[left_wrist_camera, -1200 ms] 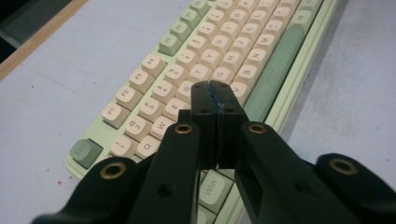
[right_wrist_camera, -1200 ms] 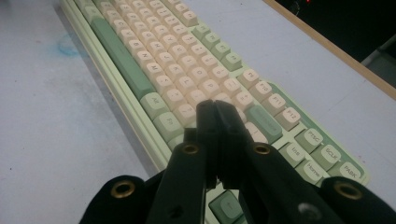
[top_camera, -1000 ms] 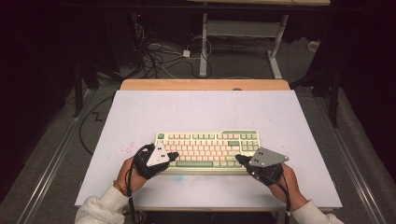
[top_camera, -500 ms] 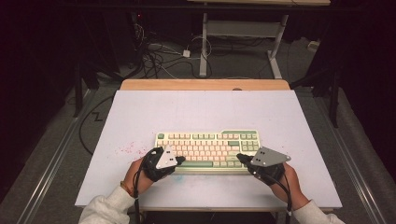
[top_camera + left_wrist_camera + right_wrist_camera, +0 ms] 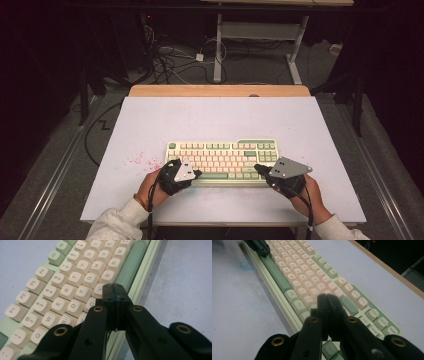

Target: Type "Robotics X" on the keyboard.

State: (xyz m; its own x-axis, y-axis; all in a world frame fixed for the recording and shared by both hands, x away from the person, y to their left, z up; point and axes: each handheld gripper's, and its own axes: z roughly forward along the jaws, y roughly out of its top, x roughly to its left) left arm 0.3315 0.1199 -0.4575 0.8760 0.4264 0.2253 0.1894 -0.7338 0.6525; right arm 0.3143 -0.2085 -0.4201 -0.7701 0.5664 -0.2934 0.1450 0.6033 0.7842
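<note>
Hovering with jaws pressed together, empty: left gripper (image 5: 196, 173) over the keyboard (image 5: 222, 155) near its V key (image 5: 99, 290), right gripper (image 5: 259, 169) above the right-hand keys; keyboard lying near the surface's (image 5: 210, 115) front edge.

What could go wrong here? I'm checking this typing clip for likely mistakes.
The shut left gripper hangs over where V, B and the green space bar meet, so its blunt tip may press two at once. The shut right gripper hides the keys under it on the keyboard, so aim is uncertain.
</note>
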